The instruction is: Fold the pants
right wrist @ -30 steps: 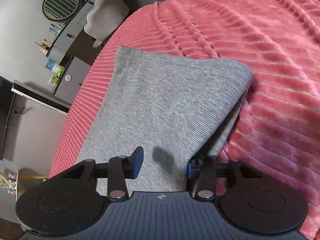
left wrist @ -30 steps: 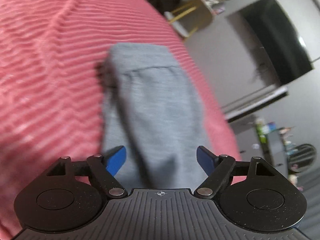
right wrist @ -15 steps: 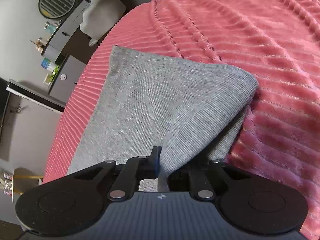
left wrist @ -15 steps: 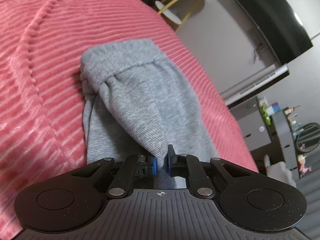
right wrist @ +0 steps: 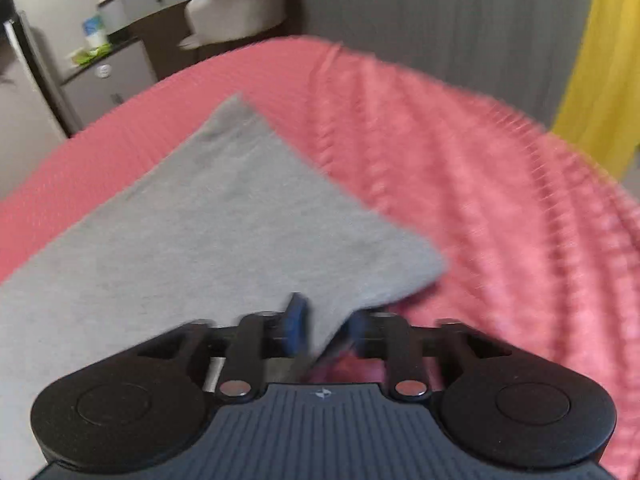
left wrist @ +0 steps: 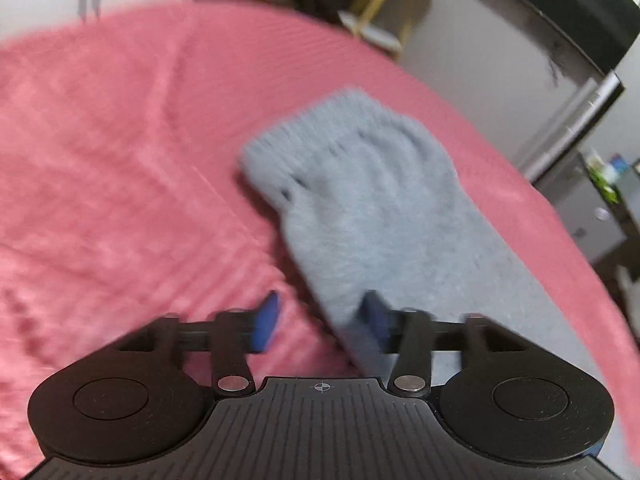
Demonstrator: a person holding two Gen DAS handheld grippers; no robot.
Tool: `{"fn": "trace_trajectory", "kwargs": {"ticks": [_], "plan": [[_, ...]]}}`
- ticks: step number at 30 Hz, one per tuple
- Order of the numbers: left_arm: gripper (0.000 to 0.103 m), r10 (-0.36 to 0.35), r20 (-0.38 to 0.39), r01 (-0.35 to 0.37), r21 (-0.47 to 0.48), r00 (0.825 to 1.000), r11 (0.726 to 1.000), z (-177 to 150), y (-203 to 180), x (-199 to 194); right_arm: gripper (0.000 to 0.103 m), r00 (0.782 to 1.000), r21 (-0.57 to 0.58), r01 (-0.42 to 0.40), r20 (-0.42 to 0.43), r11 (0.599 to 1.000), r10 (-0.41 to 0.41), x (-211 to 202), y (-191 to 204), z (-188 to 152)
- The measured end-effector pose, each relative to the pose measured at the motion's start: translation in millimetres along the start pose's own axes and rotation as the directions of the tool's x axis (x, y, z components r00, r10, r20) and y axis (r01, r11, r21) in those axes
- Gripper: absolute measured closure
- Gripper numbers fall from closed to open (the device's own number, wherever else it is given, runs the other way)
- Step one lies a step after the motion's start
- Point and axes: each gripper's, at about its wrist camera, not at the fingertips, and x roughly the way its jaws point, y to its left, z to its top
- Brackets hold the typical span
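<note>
both jaws are opening, the left gripper [left wrist: 320, 322] and right gripper [right wrist: 326, 326] letting go of the folded gray pants [left wrist: 372, 208] on the pink blanket [left wrist: 120, 140], so next likely comes smoothing or another fold.

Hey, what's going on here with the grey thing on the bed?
A person holding a two-finger gripper in each hand is folding a pair of grey knit pants on a pink ribbed blanket. The pants lie folded into a compact bundle, gathered waistband toward the far side. The left gripper is opening, its pads clear of the fabric at the bundle's near edge. The right gripper is opening too, with a corner of fabric between its blue pads. Both views are motion-blurred.
</note>
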Motion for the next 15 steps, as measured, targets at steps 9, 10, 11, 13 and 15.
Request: {"fn": "trace_trajectory", "kwargs": {"ticks": [9,10,11,13,15], "plan": [[0.015,-0.222,0.093,0.209,0.132,0.971,0.969,-43,-118,-22,0.025,0.975,-0.290,-0.103,0.162,0.952,0.155,-54,109,-8],[0.015,-0.258,0.049,0.249,0.141,0.965,0.958,-55,-135,-13,0.021,0.964,-0.325,-0.191,0.118,0.926,0.240,-54,127,-14],[0.015,-0.289,0.008,0.285,0.144,0.957,0.948,-64,-148,-6,0.016,0.938,-0.362,-0.302,0.052,0.882,0.342,-52,147,-22],[0.016,-0.318,-0.047,0.322,0.137,0.947,0.937,-85,-171,12,0.016,0.866,-0.409,-0.475,-0.063,0.779,0.495,-48,183,-43],[0.016,-0.315,-0.035,0.316,0.186,0.948,0.930,-98,-185,25,0.016,0.816,-0.482,-0.539,-0.094,0.691,0.571,-48,209,-69]]}}
